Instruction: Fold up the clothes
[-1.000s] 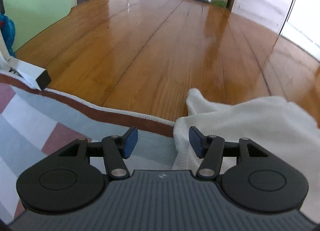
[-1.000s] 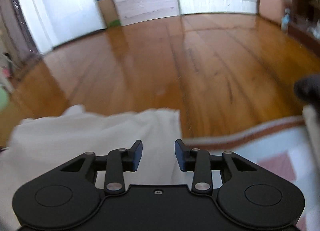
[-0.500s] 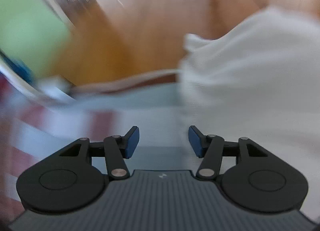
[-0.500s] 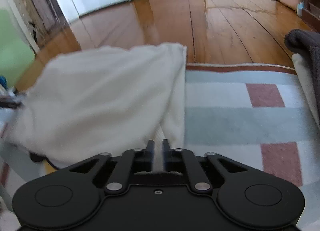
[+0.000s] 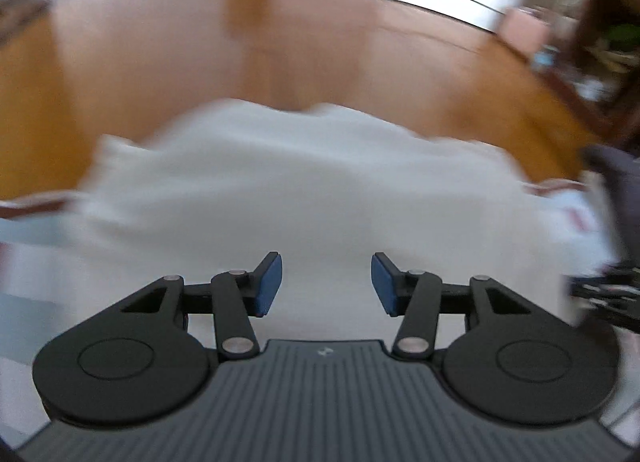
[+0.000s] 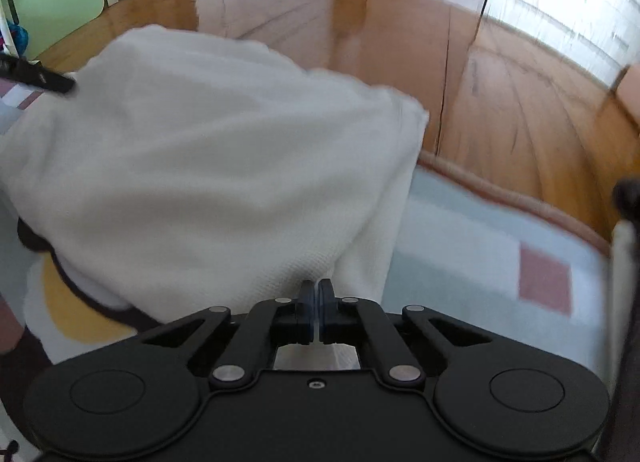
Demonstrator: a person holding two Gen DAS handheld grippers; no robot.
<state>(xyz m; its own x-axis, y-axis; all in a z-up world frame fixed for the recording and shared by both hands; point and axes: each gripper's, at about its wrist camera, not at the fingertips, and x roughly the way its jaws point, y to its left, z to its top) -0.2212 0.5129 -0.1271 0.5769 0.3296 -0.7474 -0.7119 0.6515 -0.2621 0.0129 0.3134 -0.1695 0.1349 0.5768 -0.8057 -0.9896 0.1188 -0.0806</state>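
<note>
Two tongs in play over one white waffle-knit cotton garment, spread partly on a pastel checked rug with a brown border and partly draped past the rug's far edge toward the glossy orange wooden floor.

Right tongs: clenched, blue pads pressed together on a pinch of the garment's near edge, close to its right-hand side. Cloth rising in a ridge from the pads. Grip taken at the hem, probably to gain control of one corner line for the fold. Jaws just closed on it.

Left tongs: released, blue pads standing apart, nothing between them, white cloth directly below and ahead. Left view heavily blurred. Jaws narrowed slightly, not yet on fabric. Likely lining up for the matching grab on the opposite side of the hem, so both corners lift together and the cloth stays flat.

Seen from the right wrist: dark tip of the left tongs at the far left edge of the garment. Yellow and dark patch showing under the garment's near left edge; cannot tell what it belongs to. Dark grey cloth at the rug's right margin, apart from the white garment.

Stage, as judged: early, first fold not yet made.
</note>
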